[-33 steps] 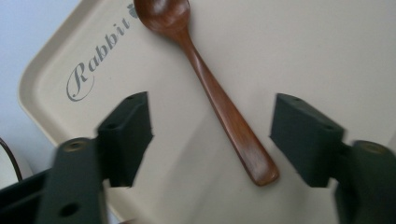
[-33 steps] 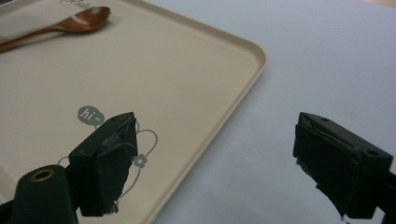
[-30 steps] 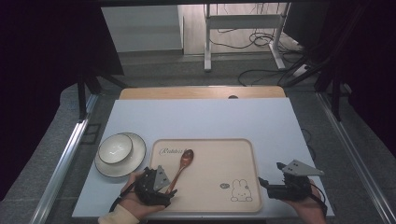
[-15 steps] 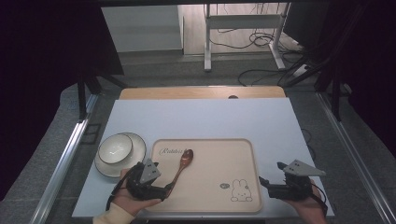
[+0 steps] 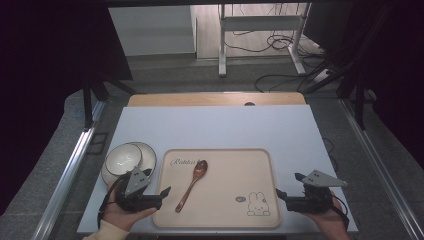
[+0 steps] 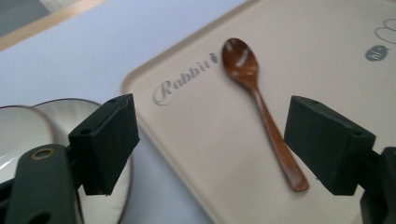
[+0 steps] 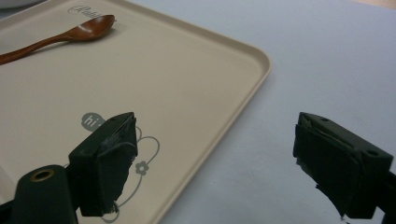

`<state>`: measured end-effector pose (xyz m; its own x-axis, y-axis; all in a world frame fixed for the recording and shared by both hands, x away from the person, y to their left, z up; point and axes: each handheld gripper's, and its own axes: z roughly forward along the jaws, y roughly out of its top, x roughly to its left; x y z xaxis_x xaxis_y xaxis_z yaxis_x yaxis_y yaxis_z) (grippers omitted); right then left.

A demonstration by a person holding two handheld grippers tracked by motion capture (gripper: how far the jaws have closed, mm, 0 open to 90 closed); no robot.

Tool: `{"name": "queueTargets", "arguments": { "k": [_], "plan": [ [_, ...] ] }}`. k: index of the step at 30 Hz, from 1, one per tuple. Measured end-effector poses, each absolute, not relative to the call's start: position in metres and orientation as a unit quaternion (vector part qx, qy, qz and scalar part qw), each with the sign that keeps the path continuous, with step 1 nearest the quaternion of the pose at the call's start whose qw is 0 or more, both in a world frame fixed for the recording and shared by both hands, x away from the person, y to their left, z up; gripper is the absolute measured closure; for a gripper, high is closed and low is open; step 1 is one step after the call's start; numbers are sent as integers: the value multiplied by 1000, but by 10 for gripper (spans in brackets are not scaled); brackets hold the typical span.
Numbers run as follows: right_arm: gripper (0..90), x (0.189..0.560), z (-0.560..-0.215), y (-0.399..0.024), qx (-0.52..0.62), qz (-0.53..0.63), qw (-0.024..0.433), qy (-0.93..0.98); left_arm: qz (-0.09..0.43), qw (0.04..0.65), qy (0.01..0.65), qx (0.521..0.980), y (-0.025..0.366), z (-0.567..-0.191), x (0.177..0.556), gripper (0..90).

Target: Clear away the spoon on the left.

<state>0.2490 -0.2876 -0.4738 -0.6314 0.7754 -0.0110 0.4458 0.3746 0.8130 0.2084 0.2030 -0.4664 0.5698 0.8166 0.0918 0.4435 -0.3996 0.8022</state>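
**Two open grippers flank tray; spoon lies untouched**

At the near edge of the table (image 5: 220,125), a person's hands hold two grippers on either side of a beige tray (image 5: 225,165). The left gripper (image 5: 162,192) sits at the tray's near-left corner, its jaws spread wide and holding nothing; in the left gripper view (image 6: 210,144) one black jaw stands over a bowl's rim and the other over the tray, just beside the spoon's handle end. The right gripper (image 5: 280,194) rests at the tray's near-right edge, jaws likewise parted and empty; in the right gripper view (image 7: 215,158) one jaw hangs over the printed rabbit (image 7: 135,168) and the other over bare table past the tray's rim.

The wooden spoon (image 5: 191,184) lies flat on the left half of the tray, touched by neither gripper. Its handle points toward the person and slightly left, its bowl away, ending just below the cursive "Rabbit" lettering (image 5: 183,162) near the tray's far-left corner. In the left gripper view the spoon (image 6: 261,107) lies between the two jaws, nearer the one over the tray. The rabbit drawing (image 5: 257,204) with its small "hi" bubble marks the tray's near-right part.

Left of the tray, two white dishes (image 5: 127,159) sit together on the table, seemingly a bowl overlapping a plate, though the high view leaves this unclear. Beyond the table's far edge lie grey floor, a metal stand (image 5: 260,35) and trailing cables.
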Motion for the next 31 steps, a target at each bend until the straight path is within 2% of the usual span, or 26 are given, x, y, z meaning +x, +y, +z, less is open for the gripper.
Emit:
{"name": "queueTargets", "arguments": {
  "k": [14,31],
  "plan": [
    [136,254,-476,-287,384,395,215,806,264,382,440,768,247,-472,191,186],
    [135,253,-476,-292,387,401,217,801,262,382,442,768,242,-473,198,187]
  ]
}}
